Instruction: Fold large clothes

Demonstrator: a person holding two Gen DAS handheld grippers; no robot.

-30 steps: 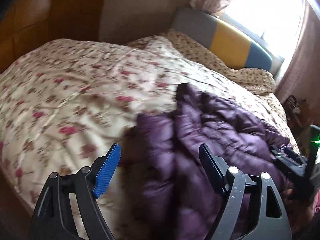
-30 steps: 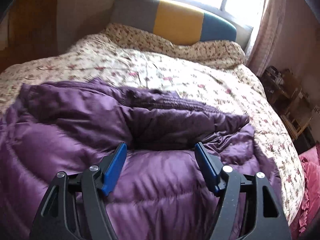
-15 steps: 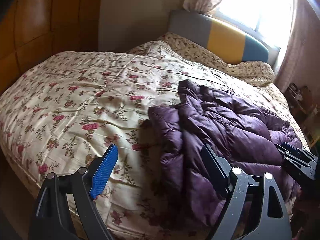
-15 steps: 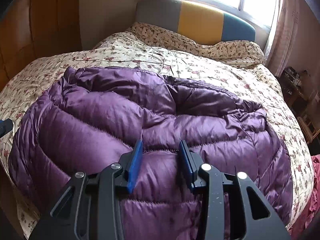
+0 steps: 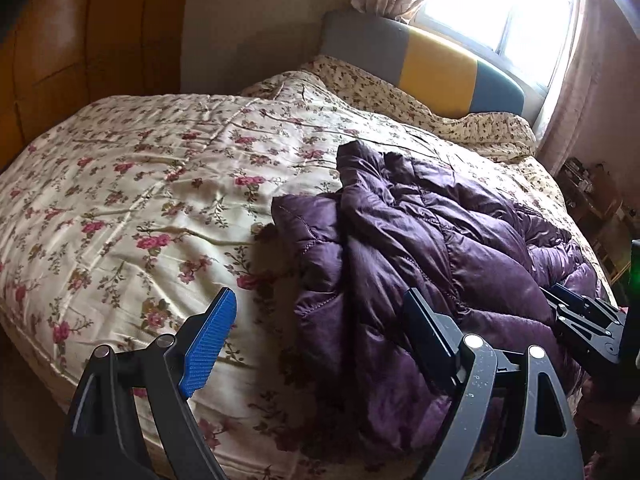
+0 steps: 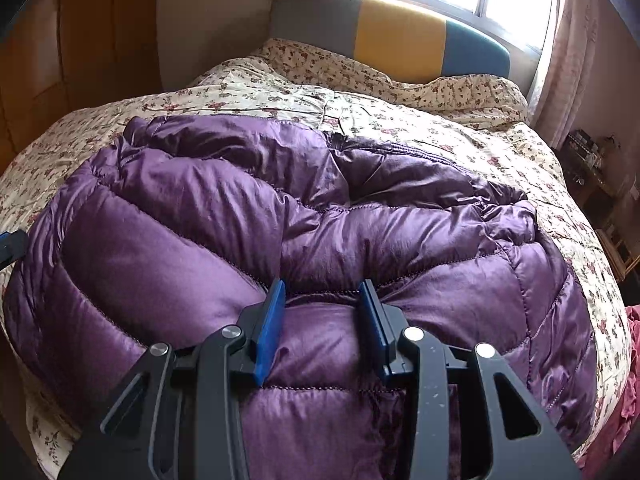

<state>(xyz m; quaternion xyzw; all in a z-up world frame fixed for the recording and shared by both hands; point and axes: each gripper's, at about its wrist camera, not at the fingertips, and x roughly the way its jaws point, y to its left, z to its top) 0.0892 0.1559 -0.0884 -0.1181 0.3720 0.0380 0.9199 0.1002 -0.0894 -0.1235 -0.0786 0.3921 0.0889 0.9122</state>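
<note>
A purple quilted down jacket lies crumpled on the floral bed cover; it also shows in the left wrist view on the right side of the bed. My left gripper is open and empty, held above the jacket's left edge and the bed cover. My right gripper is half closed, its blue pads either side of a puffed panel at the jacket's near edge, not clamped. The right gripper also shows in the left wrist view at the far right.
A grey, yellow and blue headboard stands at the far end under a bright window. A wooden wardrobe is on the left. Cluttered shelves and a pink cloth are on the right.
Both grippers have pulled back from the jacket, so more of the bed shows. The right gripper's jaws have narrowed from wide open to half closed. The left stays open.
</note>
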